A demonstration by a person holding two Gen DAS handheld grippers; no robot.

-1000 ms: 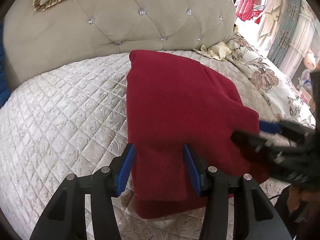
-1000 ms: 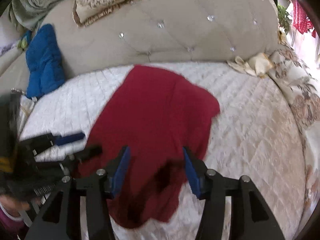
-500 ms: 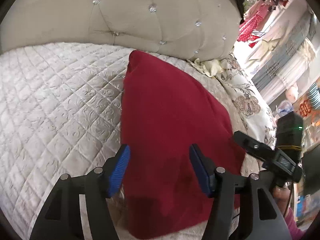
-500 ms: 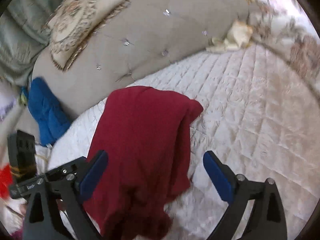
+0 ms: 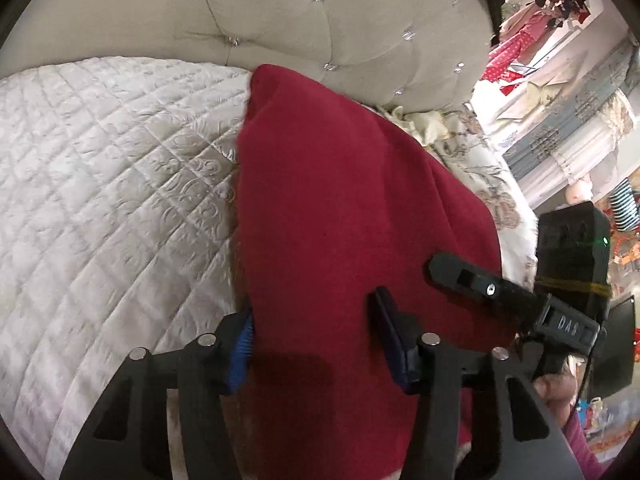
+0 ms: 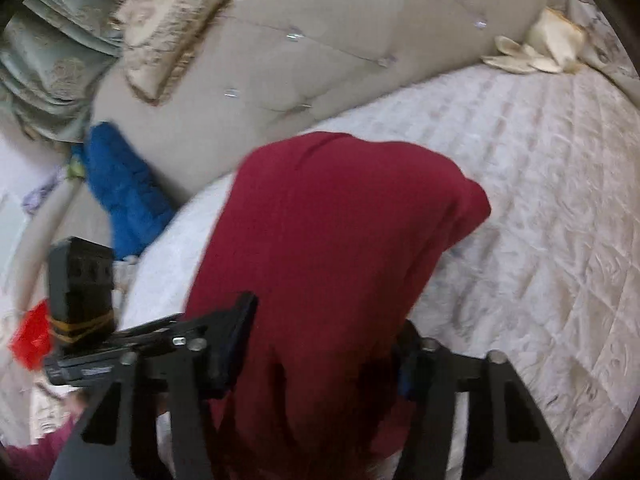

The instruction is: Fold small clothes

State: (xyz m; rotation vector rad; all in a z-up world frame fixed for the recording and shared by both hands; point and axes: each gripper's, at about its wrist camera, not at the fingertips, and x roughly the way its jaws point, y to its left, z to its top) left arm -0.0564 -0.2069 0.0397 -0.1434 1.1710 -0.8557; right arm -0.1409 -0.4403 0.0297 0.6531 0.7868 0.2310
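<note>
Quilted white bedspread (image 5: 100, 184) under a tufted headboard (image 5: 280, 24) carries the red garment (image 5: 340, 216). Since a second ago both tools have advanced: left gripper (image 5: 316, 344) and right gripper (image 6: 320, 348) now straddle its near hem, jaws spread, cloth between them, nothing pinched. Judgement: grasp imminent, next fold pending.

Even soft light; right view motion-blurred; fisheye edges warped, vignetted

Black tool (image 5: 316, 348) (blue pads (image 5: 240, 350))
</note>
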